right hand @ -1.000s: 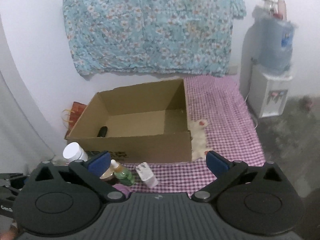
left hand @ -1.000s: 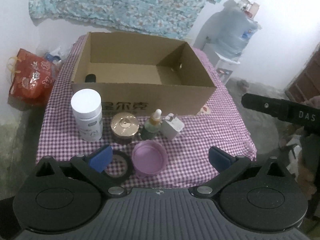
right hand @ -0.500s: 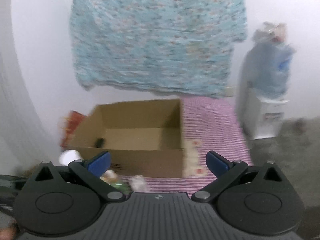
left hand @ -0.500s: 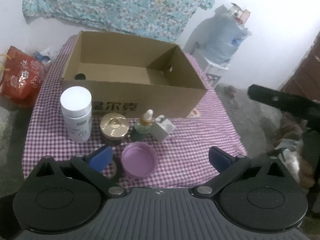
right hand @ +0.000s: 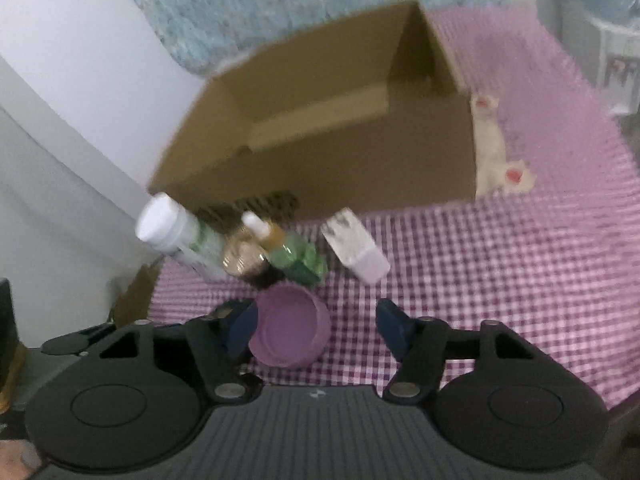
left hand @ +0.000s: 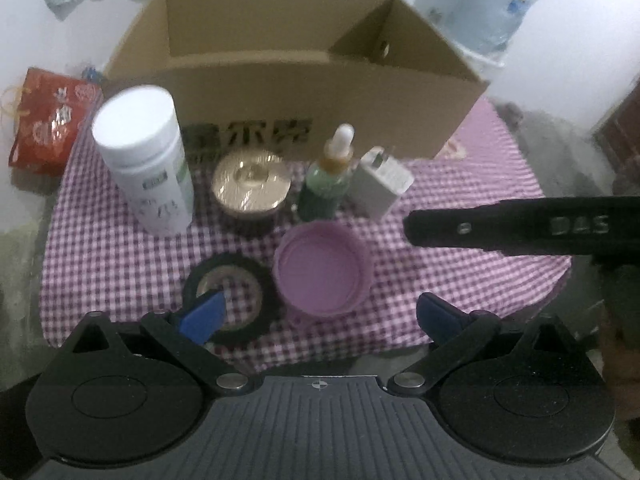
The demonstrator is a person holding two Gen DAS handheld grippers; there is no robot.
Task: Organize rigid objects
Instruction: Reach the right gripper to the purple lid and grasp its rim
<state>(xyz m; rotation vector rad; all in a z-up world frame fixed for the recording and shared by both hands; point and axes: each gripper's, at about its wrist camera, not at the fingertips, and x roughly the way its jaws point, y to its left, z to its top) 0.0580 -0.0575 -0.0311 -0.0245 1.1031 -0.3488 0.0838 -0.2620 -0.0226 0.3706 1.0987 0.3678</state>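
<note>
An open cardboard box (left hand: pixel 320 96) stands at the back of the checked tablecloth; it also shows in the right wrist view (right hand: pixel 340 140). In front of it stand a white bottle (left hand: pixel 142 164), a gold-lidded jar (left hand: pixel 251 184), a green dropper bottle (left hand: pixel 326 184) and a white charger (left hand: pixel 380 188). Nearer lie a purple cap (left hand: pixel 323 270) and a black tape roll (left hand: pixel 232 296). My left gripper (left hand: pixel 320 316) is open, just short of the cap and tape. My right gripper (right hand: pixel 318 326) is open, with the purple cap (right hand: pixel 290 330) by its left finger.
A red bag (left hand: pixel 44 124) lies left of the table. A water dispenser (left hand: pixel 480 12) stands at the back right. The right gripper's body (left hand: pixel 520 226) reaches in from the right in the left wrist view. The tablecloth (right hand: pixel 500 260) stretches right of the box.
Both grippers have moved down and closer to the objects. The right gripper has swung down from facing the wall to the purple cap.
</note>
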